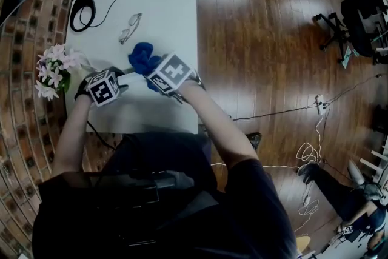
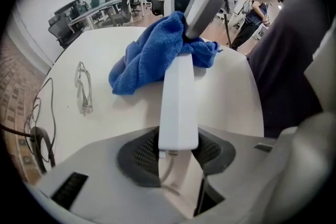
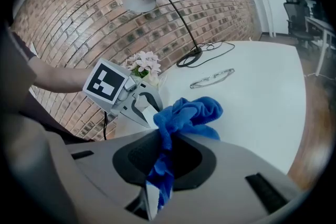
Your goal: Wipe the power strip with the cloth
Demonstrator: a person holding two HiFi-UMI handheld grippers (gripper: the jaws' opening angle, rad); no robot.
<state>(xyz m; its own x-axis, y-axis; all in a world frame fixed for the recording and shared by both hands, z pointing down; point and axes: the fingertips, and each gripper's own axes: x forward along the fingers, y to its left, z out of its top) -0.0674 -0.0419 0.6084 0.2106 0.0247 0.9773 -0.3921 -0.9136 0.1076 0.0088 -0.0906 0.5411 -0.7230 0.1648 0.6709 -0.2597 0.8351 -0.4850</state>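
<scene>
Blue cloth (image 3: 184, 115) is being pinched between the jaws of the right gripper (image 3: 167, 162), which are pressing on its folds. The bunched part is resting on the far end of the white power strip (image 2: 178, 102), at 12 o'clock from the left gripper (image 2: 176, 157). This gripper's jaws are clamping the near end of the strip, where the cord is coming out. The strip is reaching out over the white table (image 1: 167, 3). In the head view, glasses (image 1: 130, 28) are lying at 11 o'clock from the cloth and flowers (image 1: 54, 70) at 9 o'clock.
</scene>
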